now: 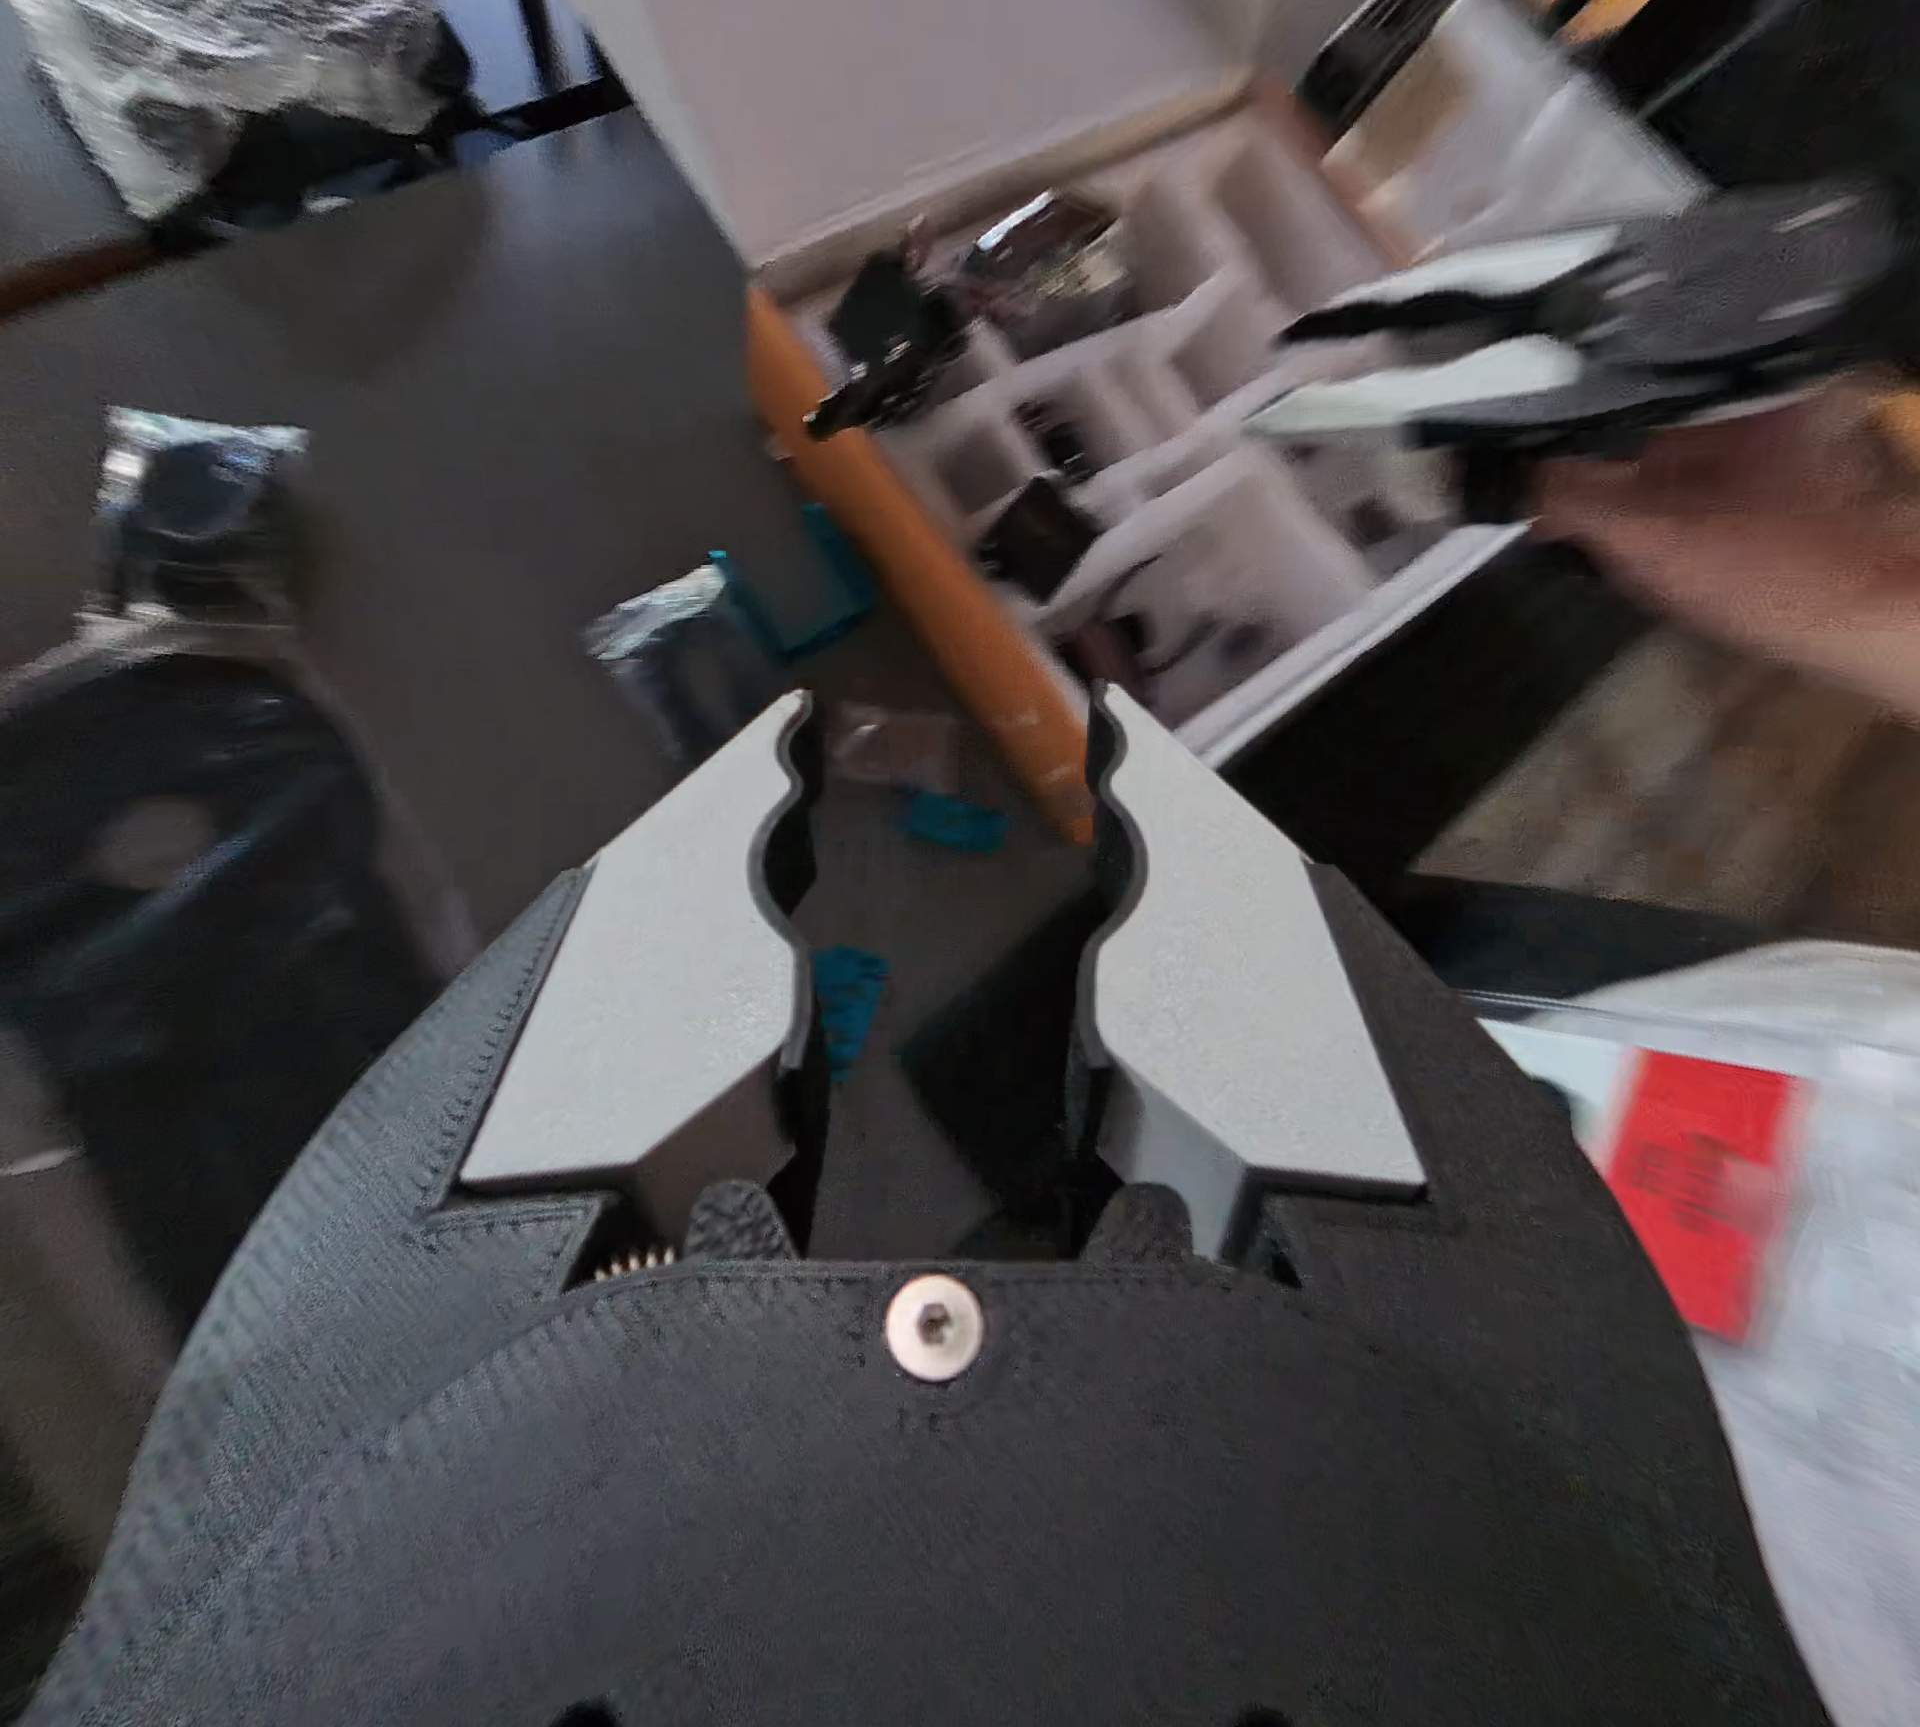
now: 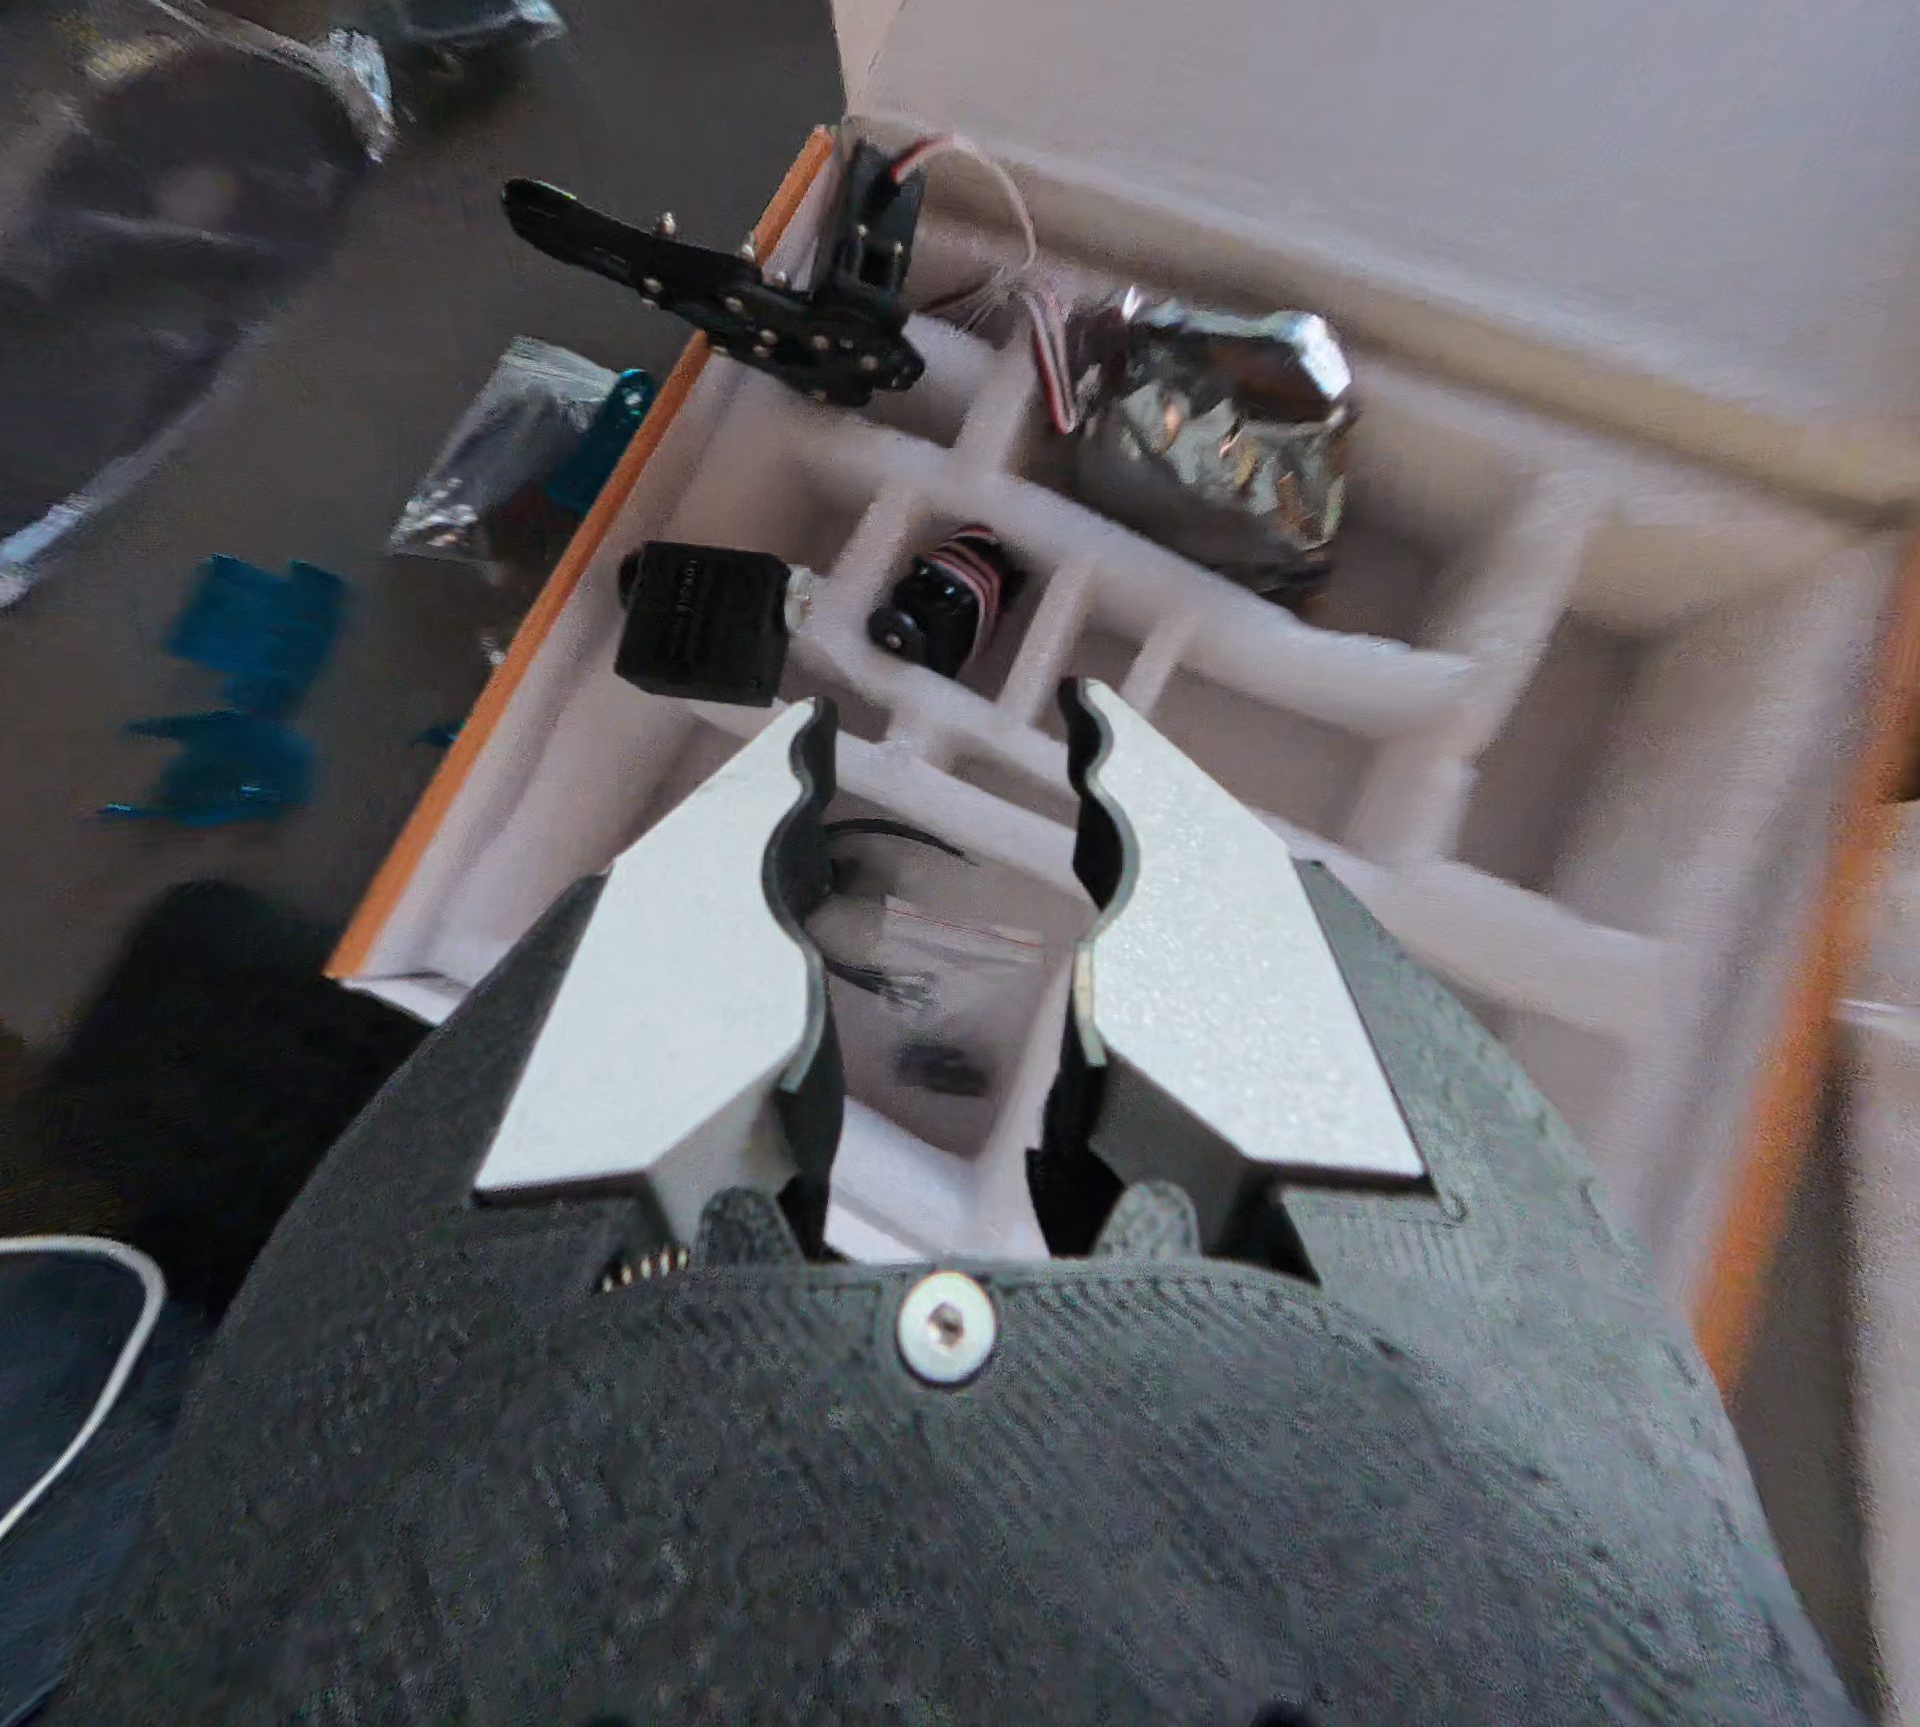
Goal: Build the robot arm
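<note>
Left gripper (image 1: 951, 768): jaws parted, nothing between them, hanging over the dark table (image 1: 468, 347). Just beyond its tips, toward twelve o'clock, lay small blue brackets (image 1: 951, 820), with a clear bag of parts (image 1: 665, 638) at eleven o'clock. The orange-edged box (image 1: 914, 555) ran past its right finger toward one o'clock.

Right gripper (image 2: 945, 737): released, empty, poised above the white foam insert (image 2: 1299, 701) of the open box. Seen from the left wrist view, it (image 1: 1278, 378) sat at two o'clock, blurred, with a hand (image 1: 1745, 565) beneath it.

Contents of the insert, by the right wrist view:
- black servo block (image 2: 701, 623), at eleven o'clock of the tips, in a compartment by the orange rim;
- second black servo with striped wires (image 2: 940, 607), at twelve o'clock, in the next compartment;
- black bracket assembly with screws (image 2: 717, 290), overhanging the box's edge, farther at eleven o'clock;
- crumpled silver foil bag (image 2: 1210, 430), at one o'clock;
- bagged cables (image 2: 914, 929), in the compartment directly below the jaws.

Box lid (image 2: 1403, 67): raised, pale inside.

Outside the box, at nine o'clock: blue metal brackets (image 2: 239, 680) on the table.
</note>
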The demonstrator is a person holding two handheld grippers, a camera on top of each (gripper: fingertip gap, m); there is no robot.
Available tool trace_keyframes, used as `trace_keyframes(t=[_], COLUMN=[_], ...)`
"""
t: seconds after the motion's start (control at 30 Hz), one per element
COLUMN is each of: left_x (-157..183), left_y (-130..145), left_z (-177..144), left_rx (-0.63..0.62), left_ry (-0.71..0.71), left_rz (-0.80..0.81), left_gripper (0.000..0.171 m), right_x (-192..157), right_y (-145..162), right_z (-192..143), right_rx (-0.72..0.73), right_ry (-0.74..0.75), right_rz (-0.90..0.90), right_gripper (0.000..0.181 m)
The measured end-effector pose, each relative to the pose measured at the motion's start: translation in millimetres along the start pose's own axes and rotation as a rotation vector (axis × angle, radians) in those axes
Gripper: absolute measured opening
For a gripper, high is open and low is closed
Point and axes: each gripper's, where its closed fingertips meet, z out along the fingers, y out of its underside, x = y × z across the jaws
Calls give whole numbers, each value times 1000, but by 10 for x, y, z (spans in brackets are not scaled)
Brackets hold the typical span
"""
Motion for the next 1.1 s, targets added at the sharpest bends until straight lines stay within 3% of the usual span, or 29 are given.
trace_keyframes(t=[0.1,0.23,0.4,0.53,0.67,0.87,1.0,1.1], left_x=[-132,145,914,1825,3199,5884,7542,8527], left_y=[-89,-522,-959,-1144,-1167,-678,-440,-507], left_z=[338,651,787,934,1130,1240,1252,1234], left_rx=[-104,-118,-74,-38,3,40,27,65], left_ry=[-148,-204,-180,-105,64,531,793,921], left_rz=[192,355,456,535,601,588,645,674], left_gripper=[57,58,61,63,65,72,81,87], right_x=[-140,-106,305,774,1420,2322,2548,2670], right_y=[-153,-233,-158,246,1070,2996,4227,4865], right_z=[-316,-742,-1350,-2000,-3057,-5314,-6734,-7423], right_rx=[23,11,69,104,111,101,54,104], right_ry=[131,201,298,387,527,816,1034,1116], right_rz=[-113,-70,38,134,229,489,661,782], right_gripper=[52,56,56,57,63,73,77,81])
